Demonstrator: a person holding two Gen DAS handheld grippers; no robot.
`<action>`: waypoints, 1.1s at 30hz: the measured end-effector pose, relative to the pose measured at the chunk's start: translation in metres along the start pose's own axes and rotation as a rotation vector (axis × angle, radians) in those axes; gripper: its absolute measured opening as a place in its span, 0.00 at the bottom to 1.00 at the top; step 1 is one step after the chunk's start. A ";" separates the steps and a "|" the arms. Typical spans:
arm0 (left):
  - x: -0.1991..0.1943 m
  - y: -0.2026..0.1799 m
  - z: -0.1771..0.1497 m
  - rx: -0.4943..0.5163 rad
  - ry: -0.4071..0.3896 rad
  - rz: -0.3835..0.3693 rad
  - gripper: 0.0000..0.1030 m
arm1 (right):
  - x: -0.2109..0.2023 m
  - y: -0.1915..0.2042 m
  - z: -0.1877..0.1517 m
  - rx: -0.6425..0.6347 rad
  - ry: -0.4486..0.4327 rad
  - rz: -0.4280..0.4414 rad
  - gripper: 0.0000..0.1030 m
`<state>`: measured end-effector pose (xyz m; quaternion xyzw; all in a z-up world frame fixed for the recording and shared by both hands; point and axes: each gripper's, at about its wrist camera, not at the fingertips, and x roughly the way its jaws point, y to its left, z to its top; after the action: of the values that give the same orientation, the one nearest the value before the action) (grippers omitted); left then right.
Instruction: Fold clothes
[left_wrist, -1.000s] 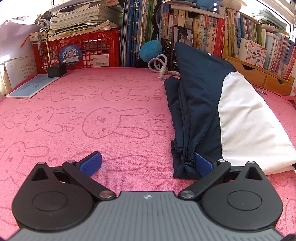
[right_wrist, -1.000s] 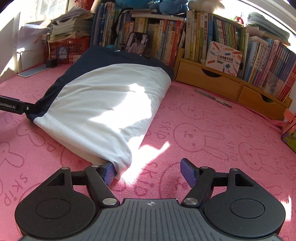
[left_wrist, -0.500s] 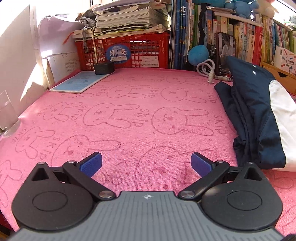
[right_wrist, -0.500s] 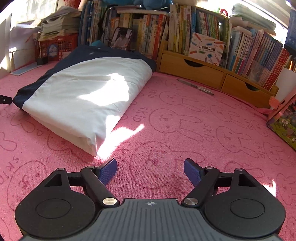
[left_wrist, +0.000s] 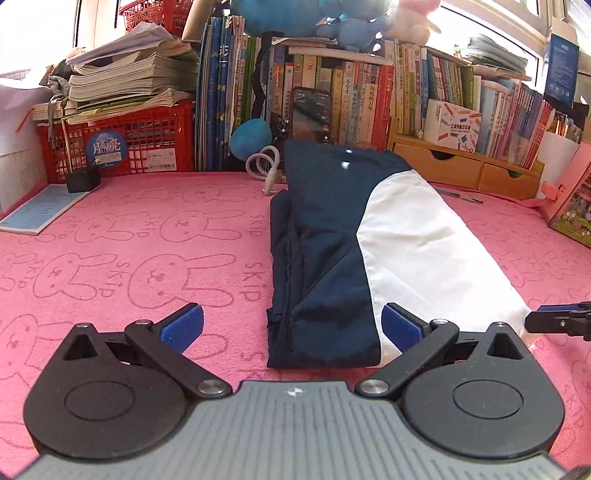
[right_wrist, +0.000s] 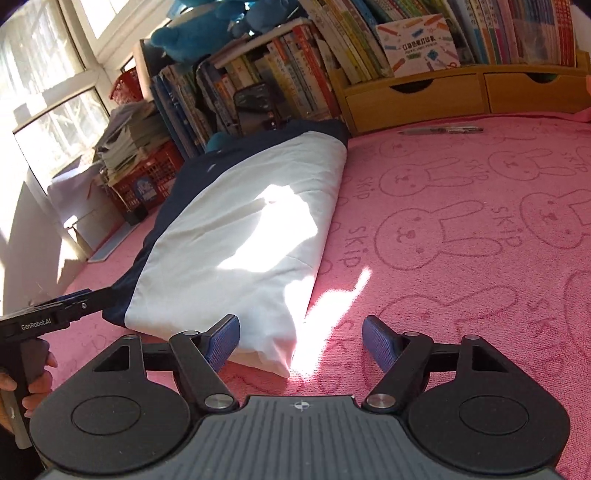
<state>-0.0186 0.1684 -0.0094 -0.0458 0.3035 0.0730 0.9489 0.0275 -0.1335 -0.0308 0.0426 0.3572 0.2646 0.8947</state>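
A navy and white garment (left_wrist: 332, 251), folded into a long strip, lies on the pink rabbit-print cloth (left_wrist: 129, 229). My left gripper (left_wrist: 291, 328) is open at the strip's near end, with the navy edge between its blue pads (left_wrist: 181, 326) and untouched by them. My right gripper (right_wrist: 301, 341) stands at the white near corner (right_wrist: 273, 354). Its jaws are closing with that corner between them, the pads not pressing on it. In the right wrist view the left gripper (right_wrist: 62, 310) shows at the navy edge, held by a hand (right_wrist: 33, 384). The right gripper's tip (left_wrist: 557, 321) shows in the left wrist view.
At the back stand a red basket (left_wrist: 122, 147) under stacked papers, rows of books (left_wrist: 369, 96), a phone on a stand (left_wrist: 310, 110) and wooden drawers (left_wrist: 465, 170). A pen (right_wrist: 443, 129), a white cable (left_wrist: 266, 166), a blue notebook (left_wrist: 40, 210) and a picture box (left_wrist: 572, 206) lie around the garment.
The left gripper swung left over bare cloth, then came back to the garment's near end. The right gripper pulled back, rolled, and now has the white corner between its jaws again.
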 end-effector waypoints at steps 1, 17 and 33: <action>0.006 0.003 -0.002 -0.004 0.015 0.014 1.00 | -0.002 0.012 -0.004 -0.091 -0.011 -0.040 0.72; 0.025 0.015 -0.012 -0.045 0.059 0.051 1.00 | 0.038 0.032 0.001 -0.103 -0.042 -0.249 0.72; 0.011 -0.017 -0.015 -0.024 0.104 -0.068 1.00 | -0.002 0.061 -0.004 -0.386 -0.175 -0.462 0.15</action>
<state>-0.0152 0.1510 -0.0270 -0.0712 0.3496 0.0418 0.9333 -0.0031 -0.0825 -0.0164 -0.1878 0.2223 0.1124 0.9501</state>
